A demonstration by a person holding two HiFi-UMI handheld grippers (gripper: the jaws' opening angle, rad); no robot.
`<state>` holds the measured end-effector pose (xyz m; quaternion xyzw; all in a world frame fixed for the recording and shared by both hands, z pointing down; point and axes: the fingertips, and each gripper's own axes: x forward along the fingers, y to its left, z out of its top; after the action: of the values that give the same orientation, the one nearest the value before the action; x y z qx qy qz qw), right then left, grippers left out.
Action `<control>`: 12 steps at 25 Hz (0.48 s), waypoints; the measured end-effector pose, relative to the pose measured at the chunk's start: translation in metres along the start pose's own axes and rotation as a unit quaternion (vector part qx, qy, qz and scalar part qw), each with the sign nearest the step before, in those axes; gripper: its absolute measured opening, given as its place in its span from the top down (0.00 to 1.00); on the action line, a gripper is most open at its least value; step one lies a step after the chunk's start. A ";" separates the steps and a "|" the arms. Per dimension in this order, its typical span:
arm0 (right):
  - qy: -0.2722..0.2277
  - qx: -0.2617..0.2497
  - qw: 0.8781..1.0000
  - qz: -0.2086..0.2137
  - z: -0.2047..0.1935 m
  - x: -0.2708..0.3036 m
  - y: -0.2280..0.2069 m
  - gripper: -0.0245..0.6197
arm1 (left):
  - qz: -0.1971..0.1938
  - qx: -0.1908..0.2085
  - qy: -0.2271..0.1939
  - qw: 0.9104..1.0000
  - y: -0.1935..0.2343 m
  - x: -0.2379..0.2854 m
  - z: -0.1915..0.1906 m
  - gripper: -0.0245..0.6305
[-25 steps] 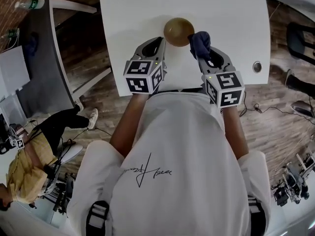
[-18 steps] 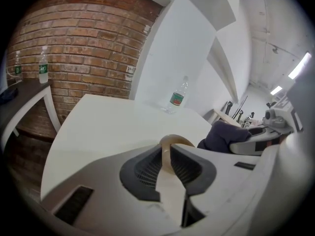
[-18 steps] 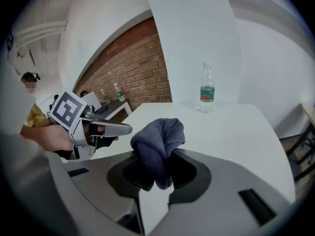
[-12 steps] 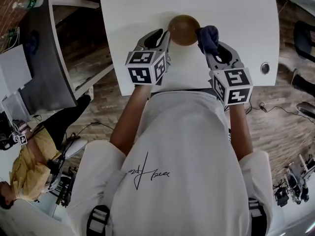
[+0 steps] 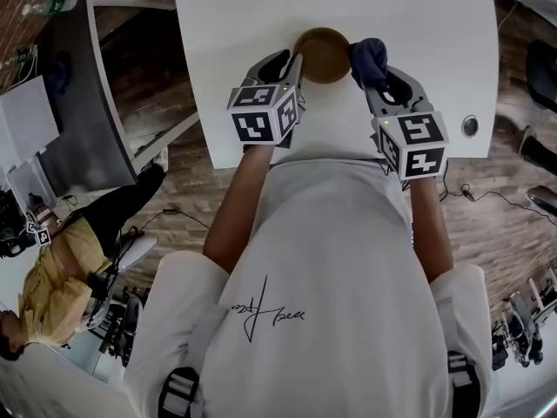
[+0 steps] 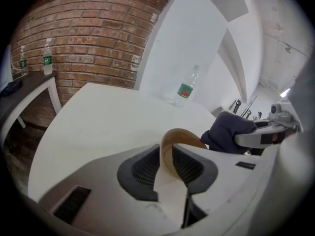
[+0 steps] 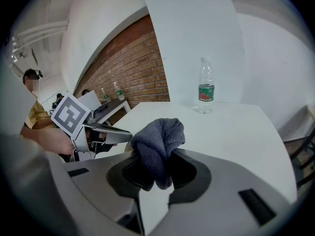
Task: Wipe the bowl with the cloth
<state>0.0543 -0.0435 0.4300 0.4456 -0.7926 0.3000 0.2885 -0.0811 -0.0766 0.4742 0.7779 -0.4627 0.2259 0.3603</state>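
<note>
A brown wooden bowl (image 5: 322,55) rests near the front edge of the white table (image 5: 261,16), mouth up. My left gripper (image 5: 291,64) is at its left side. In the left gripper view the bowl's rim (image 6: 179,141) stands between the jaws; they have just been opening and no longer press on it. My right gripper (image 5: 365,75) is just right of the bowl, shut on a bunched dark blue-grey cloth (image 5: 369,59). The cloth (image 7: 157,146) bulges above that gripper's (image 7: 156,173) jaws, close to the bowl's right rim.
A clear water bottle (image 6: 186,87) stands at the table's far end, also visible as the bottle (image 7: 206,92) from the right. A cable hole (image 5: 470,126) marks the table's right front. A dark side table (image 5: 70,103) and a seated person (image 5: 52,294) are to the left.
The bowl, earlier tilted with its outside showing, now sits mouth up. Both grippers sank a little toward the table. The left jaws spread apart around the rim.
</note>
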 end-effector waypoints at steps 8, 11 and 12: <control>0.001 0.006 1.000 0.002 0.001 0.002 -0.008 0.84 | 0.001 -0.009 0.013 1.000 -0.004 0.012 -0.004 0.82; 0.000 0.006 1.000 0.001 0.001 0.002 -0.013 0.84 | 0.000 -0.008 0.019 1.000 -0.005 0.015 -0.008 0.82; -0.001 0.006 1.000 0.000 0.002 0.002 -0.015 0.84 | 0.000 -0.007 0.022 1.000 -0.005 0.016 -0.009 0.82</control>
<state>0.0665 -0.0524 0.4333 0.4475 -0.7912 0.3042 0.2849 -0.0690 -0.0768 0.4893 0.7699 -0.4563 0.2401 0.3761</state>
